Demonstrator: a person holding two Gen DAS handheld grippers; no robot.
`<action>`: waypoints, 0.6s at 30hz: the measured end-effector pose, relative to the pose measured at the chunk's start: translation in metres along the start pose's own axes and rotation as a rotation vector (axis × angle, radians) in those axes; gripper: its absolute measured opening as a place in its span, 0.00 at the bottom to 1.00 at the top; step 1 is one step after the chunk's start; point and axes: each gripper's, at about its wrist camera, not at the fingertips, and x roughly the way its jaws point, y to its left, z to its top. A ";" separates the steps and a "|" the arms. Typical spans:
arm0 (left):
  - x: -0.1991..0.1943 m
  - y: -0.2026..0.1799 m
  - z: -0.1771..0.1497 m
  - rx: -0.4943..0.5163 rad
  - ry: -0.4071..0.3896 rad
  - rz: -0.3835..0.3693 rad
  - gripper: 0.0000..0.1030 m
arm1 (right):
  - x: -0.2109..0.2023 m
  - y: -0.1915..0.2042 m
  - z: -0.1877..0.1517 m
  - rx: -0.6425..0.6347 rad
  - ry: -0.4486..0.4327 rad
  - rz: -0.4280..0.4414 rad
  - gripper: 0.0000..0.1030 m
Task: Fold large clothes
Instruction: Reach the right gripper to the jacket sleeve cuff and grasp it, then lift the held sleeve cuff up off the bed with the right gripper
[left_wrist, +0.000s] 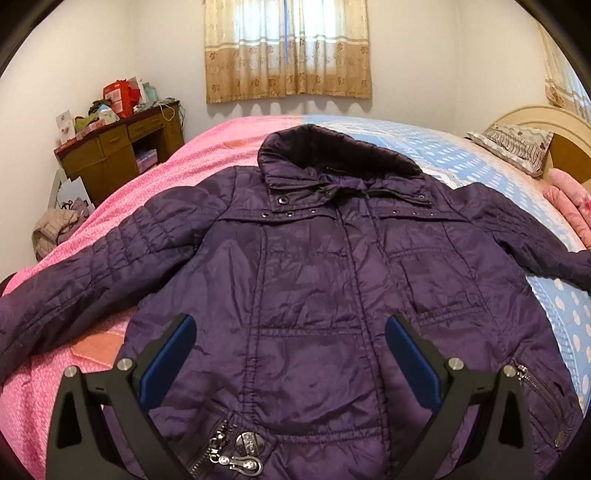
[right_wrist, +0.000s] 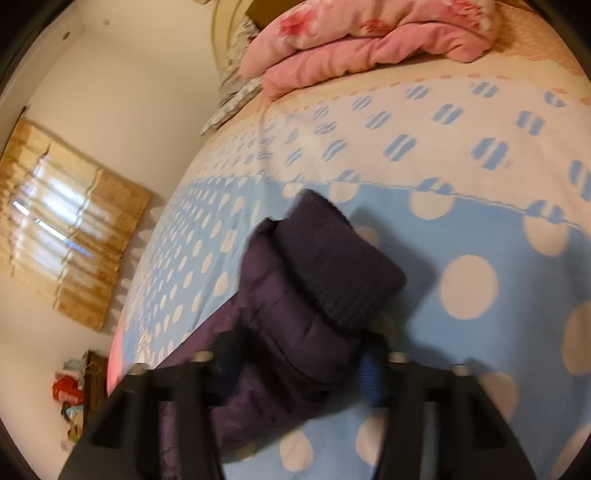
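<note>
- Purple quilted jacket (left_wrist: 314, 280) lies front-up on the bed (left_wrist: 207, 147), both sleeves spread wide.
- Left tool (left_wrist: 290, 354) hovers released over the near hem.
- Right tool (right_wrist: 299, 373) straddles the right sleeve (right_wrist: 295, 325) just behind its knit cuff (right_wrist: 332, 258); blur hides whether the pads press.
- Sleeve-folding looks in hand; next, carry it across the chest.

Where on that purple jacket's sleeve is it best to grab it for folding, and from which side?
Probably at the ribbed cuff end of the jacket sleeve, coming along the sleeve from its outer end. It lies flat on the blue dotted bedspread, narrow enough to fit between the right gripper fingers, which already straddle it there, though blur hides whether they press.
</note>
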 end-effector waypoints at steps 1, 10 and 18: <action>-0.001 0.001 -0.001 -0.004 0.002 -0.006 1.00 | -0.002 0.002 -0.002 -0.014 -0.012 0.001 0.41; -0.016 0.009 0.004 -0.033 -0.028 -0.054 1.00 | -0.067 0.066 0.001 -0.271 -0.168 0.075 0.31; -0.035 0.021 0.008 -0.061 -0.072 -0.095 1.00 | -0.134 0.191 -0.024 -0.620 -0.288 0.174 0.30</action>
